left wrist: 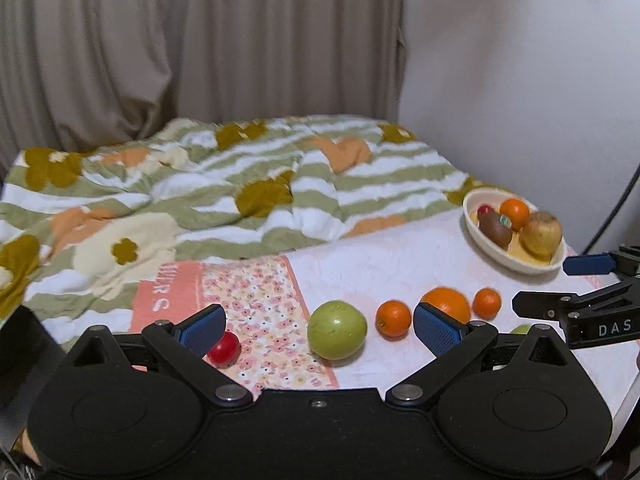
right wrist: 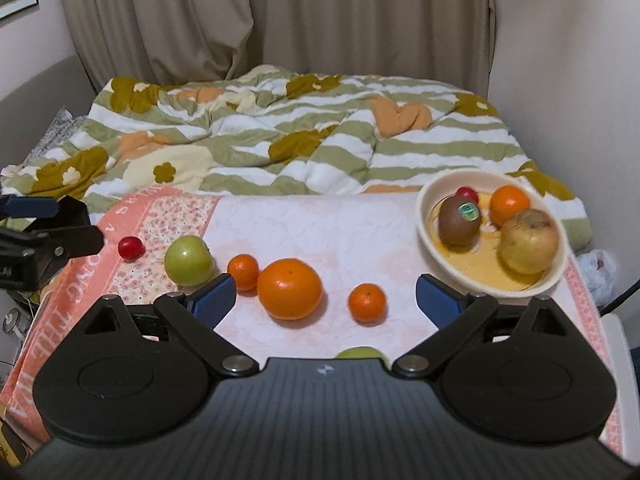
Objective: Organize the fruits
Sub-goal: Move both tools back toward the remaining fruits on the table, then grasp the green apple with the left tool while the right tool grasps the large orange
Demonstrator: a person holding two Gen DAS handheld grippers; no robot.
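Observation:
Loose fruit lies in a row on a pink and white cloth: a small red fruit (right wrist: 130,247), a green apple (right wrist: 189,260), a small orange (right wrist: 243,271), a big orange (right wrist: 289,288) and another small orange (right wrist: 367,303). A cream bowl (right wrist: 430,232) at the back right holds a kiwi (right wrist: 459,220), an orange, a yellow apple (right wrist: 529,241) and a small red fruit. My left gripper (left wrist: 320,330) is open and empty, with the green apple (left wrist: 337,330) between its fingers. My right gripper (right wrist: 324,300) is open and empty above the big orange.
A striped flowered quilt (right wrist: 304,136) covers the bed behind the cloth. Curtains and a wall stand at the back. Another green fruit (right wrist: 360,353) peeks out under my right gripper. A black cable runs down the wall at the right (left wrist: 616,208).

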